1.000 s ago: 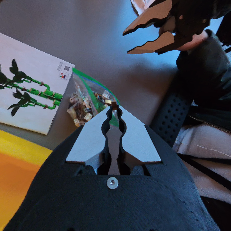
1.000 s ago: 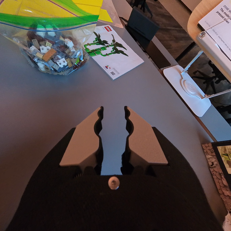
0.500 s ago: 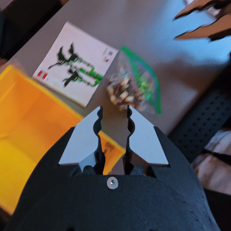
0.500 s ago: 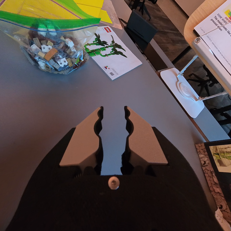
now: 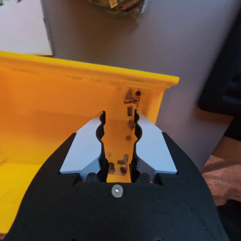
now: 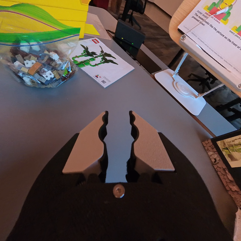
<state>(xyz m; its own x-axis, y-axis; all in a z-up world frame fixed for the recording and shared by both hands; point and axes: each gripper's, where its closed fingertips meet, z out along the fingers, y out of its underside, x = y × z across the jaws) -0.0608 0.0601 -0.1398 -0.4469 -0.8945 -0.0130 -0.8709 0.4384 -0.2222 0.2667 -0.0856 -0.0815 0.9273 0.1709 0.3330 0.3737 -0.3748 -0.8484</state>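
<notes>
Left gripper (image 5: 119, 113) agape over yellow bin (image 5: 65, 99); right gripper (image 6: 118, 113) agape above grey table (image 6: 130, 93).

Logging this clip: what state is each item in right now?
Left tongs: open, empty, above the yellow bin.
Right tongs: open, empty, over bare table.
Zip bag: on the table, holding bricks.
Booklet: closed, flat.
Yellow bin: a few small bricks inside.

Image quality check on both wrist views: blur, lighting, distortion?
Left wrist view: motion-blurred, the yellow plastic bin and small bricks inside it smeared; open left gripper stays fairly sharp. Right wrist view: crisp, dim warm light, clear zip bag of bricks and plant-cover booklet legible; wide-angle bending at edges; open right gripper.
</notes>
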